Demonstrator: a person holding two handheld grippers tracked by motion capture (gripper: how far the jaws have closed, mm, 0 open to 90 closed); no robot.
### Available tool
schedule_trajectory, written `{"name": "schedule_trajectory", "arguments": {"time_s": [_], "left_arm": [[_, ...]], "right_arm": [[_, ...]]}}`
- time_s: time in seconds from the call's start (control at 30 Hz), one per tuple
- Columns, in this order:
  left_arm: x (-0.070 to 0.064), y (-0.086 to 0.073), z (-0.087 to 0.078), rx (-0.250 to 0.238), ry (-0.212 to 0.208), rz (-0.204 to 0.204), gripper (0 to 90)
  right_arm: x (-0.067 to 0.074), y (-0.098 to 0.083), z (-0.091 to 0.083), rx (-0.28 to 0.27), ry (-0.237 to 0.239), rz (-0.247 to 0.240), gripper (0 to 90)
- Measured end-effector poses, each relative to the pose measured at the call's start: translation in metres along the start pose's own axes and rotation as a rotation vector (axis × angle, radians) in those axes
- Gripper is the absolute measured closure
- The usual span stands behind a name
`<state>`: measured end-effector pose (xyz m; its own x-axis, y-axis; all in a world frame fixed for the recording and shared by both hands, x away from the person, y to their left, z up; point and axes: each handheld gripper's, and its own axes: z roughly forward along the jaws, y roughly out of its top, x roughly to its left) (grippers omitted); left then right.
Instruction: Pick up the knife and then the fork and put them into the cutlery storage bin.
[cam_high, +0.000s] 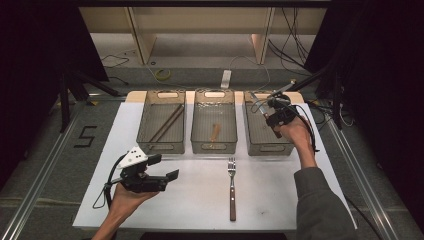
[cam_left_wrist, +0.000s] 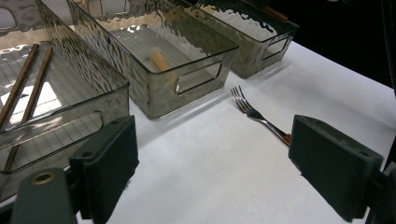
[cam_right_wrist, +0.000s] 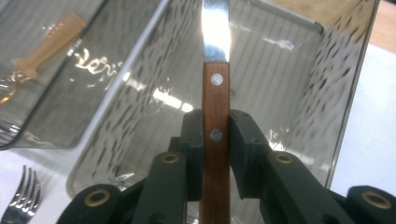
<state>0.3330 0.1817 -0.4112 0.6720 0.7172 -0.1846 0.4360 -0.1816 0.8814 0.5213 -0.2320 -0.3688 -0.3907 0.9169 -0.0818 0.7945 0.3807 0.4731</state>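
three clear grey plastic bins with rippled walls and cut-out handles stand side by side on a white mat (cam_high: 200, 200). the left bin (cam_high: 145, 131) holds two thin brown chopsticks (cam_high: 167, 122), lying side by side. the middle bin (cam_high: 196, 131) holds one pale wooden utensil (cam_high: 215, 132); its exact kind i cannot tell. the right bin (cam_high: 250, 137) has a ribbed floor, and the right gripper (cam_right_wrist: 215, 135) is above it.

this gripper is clenched on a knife (cam_right_wrist: 216, 70): both black pads press on the handle from two sides. the handle is flat reddish-brown wood with two round metal rivets. the blade is bright, smooth steel and points away from the gripper, over the inside of the right bin.

a fork (cam_high: 232, 185) lies on the mat in front of the middle bin, with steel tines toward the bins and a brown wooden handle.

the left gripper (cam_high: 167, 167) is held over the mat in front of the left bin, jaws wide apart, with nothing between them.
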Motion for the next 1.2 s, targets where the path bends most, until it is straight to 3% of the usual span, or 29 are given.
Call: {"name": "schedule_trajectory", "arguments": {"time_s": [0.3,0.37,0.6,0.77,0.93,1.1,1.2], "left_arm": [[0.0,0.0,0.0,-0.003,0.0,-0.005,15.1],[0.0,0.0,0.0,-0.003,0.001,-0.011,15.1],[0.0,0.0,0.0,-0.003,0.002,-0.01,15.0],[0.001,0.0,0.0,-0.006,0.002,-0.015,15.1],[0.0,0.0,0.0,-0.002,0.002,-0.009,15.0],[0.0,0.0,0.0,-0.002,0.003,-0.01,15.0],[0.001,0.0,0.0,-0.001,0.004,-0.012,15.0]], "right_arm": [[-0.002,-0.005,0.014,0.024,0.0,0.031,75.5],[-0.002,-0.004,0.017,0.036,0.025,0.044,57.8],[0.006,-0.004,0.005,-0.016,0.054,0.034,45.2],[0.025,-0.01,-0.012,-0.077,0.1,-0.032,38.9],[0.051,-0.026,-0.033,-0.152,0.163,-0.108,37.1],[0.073,-0.047,-0.046,-0.18,0.239,-0.158,36.3],[0.083,-0.059,-0.046,-0.188,0.256,-0.176,34.8]]}}
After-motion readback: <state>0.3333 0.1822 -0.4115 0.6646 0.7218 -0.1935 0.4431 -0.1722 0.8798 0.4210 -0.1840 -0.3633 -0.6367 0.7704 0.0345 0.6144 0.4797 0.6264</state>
